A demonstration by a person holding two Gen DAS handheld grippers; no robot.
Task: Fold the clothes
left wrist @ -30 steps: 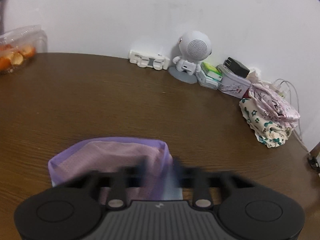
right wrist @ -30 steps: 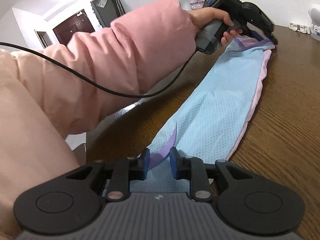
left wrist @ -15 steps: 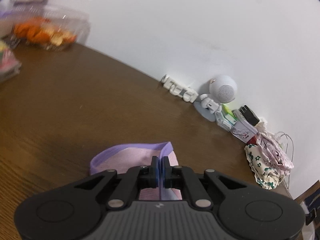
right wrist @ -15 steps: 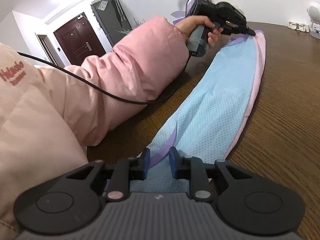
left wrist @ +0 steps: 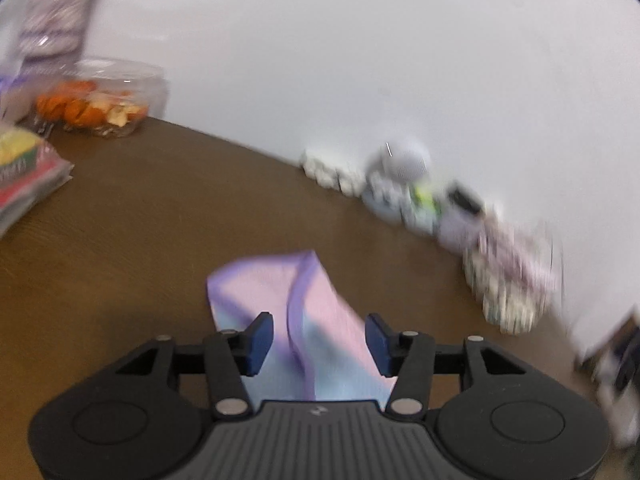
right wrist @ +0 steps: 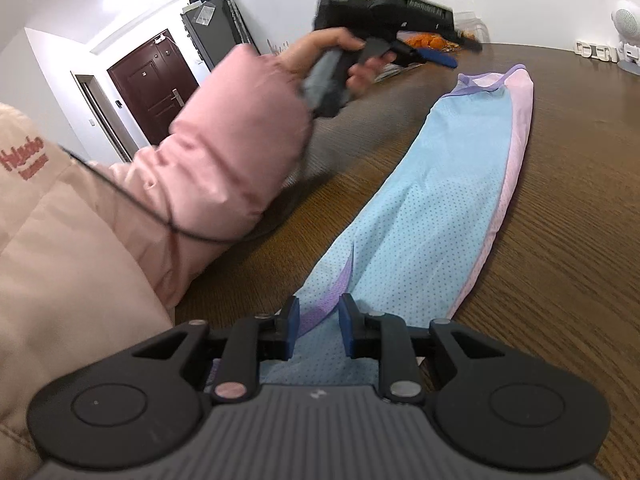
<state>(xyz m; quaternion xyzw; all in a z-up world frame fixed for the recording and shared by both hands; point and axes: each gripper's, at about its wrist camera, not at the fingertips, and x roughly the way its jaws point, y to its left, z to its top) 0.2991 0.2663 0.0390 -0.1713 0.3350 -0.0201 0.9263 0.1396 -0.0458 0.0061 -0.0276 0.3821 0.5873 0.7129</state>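
Handling: garment [right wrist: 448, 200] looks thin, limp, light; take it at the purple-banded ends.
Left gripper [left wrist: 318, 338]: jaws just spread, cloth let go.
Right gripper [right wrist: 318, 326]: jaws clenched on near hem.

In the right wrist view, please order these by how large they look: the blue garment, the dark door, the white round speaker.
1. blue garment, but it is nearest the camera.
2. dark door.
3. white round speaker, far and cut by the edge.
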